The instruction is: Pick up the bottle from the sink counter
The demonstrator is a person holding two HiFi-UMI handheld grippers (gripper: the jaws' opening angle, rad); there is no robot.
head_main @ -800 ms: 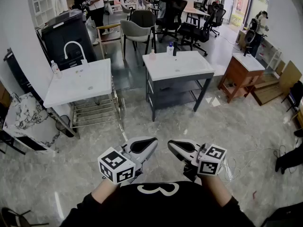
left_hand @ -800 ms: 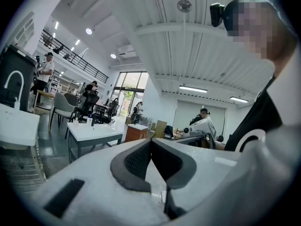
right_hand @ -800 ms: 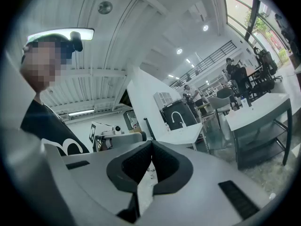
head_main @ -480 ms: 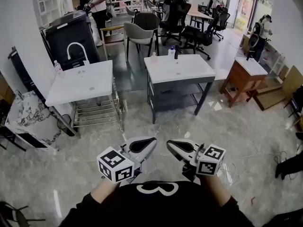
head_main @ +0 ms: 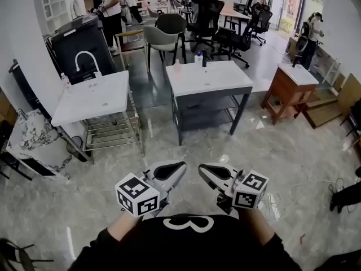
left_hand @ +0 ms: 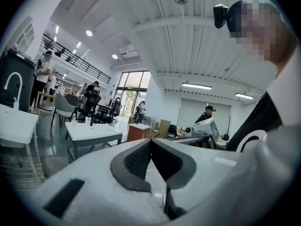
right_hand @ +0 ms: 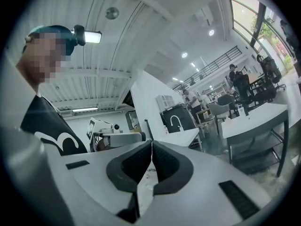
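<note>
While the bottle (head_main: 198,56) stands at the far edge of the grey table (head_main: 210,79) — chairs (head_main: 159,36) behind — the left tool (head_main: 181,166) and right tool (head_main: 201,169) are closed, empty.

Floor (head_main: 293,162): I saw glossy grey stone tiles across the lower frame.
Wooden cabinet (head_main: 285,94): it stood at the right, brown with a white top.
Grey chair (head_main: 161,38): it was at upper centre, and I saw it faced my way.
Black office chairs (head_main: 234,38): they clustered at upper right of centre, round a table.
Black cabinet (head_main: 79,44): tall and dark, it stood at upper left against the wall.
Marbled slab (head_main: 34,140): it lay at the left edge, white with dark veins.
Wall shelf (head_main: 51,7): white and compartmented, it was in the top left corner.
People (head_main: 110,13): I saw them standing at the top, left of centre.
</note>
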